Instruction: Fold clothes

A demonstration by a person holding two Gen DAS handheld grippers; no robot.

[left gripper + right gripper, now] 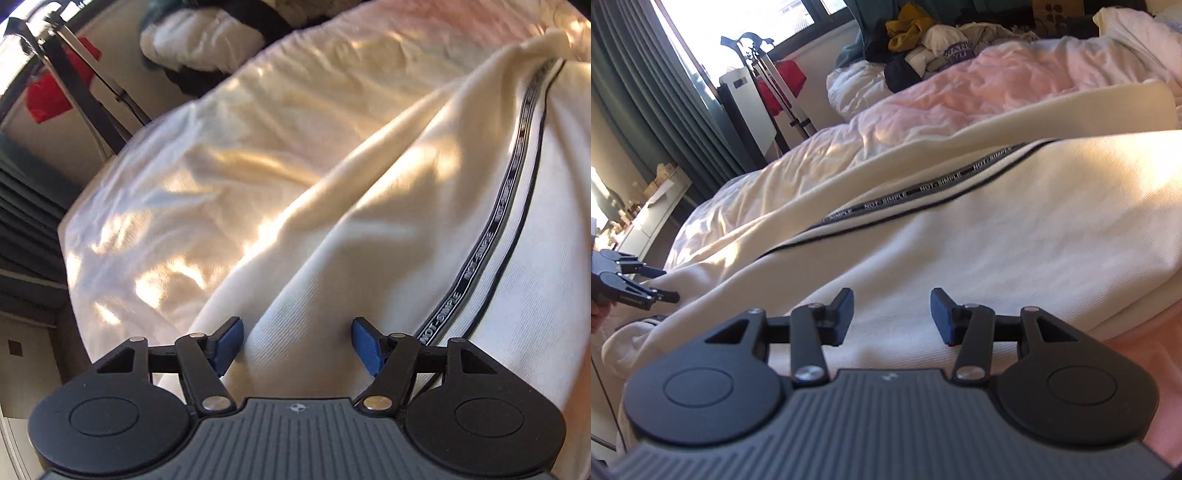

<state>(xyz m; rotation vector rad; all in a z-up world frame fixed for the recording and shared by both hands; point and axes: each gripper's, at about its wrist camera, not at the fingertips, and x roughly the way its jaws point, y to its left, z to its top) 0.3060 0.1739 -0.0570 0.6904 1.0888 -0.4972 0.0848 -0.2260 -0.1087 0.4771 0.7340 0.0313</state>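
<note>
Both tongs, left tongs (297, 345) and right tongs (892, 317), open over cream garment (997, 236), spread flat on bed (979, 92) for folding

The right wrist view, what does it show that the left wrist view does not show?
Only the right wrist view shows the pile of clothes at the far end of the bed, the window and the left tool at the garment's edge. Only the left wrist view shows the left tool from behind, open over the fabric. Both show the cream garment with its lettered black stripe and the red item by the stand.
</note>
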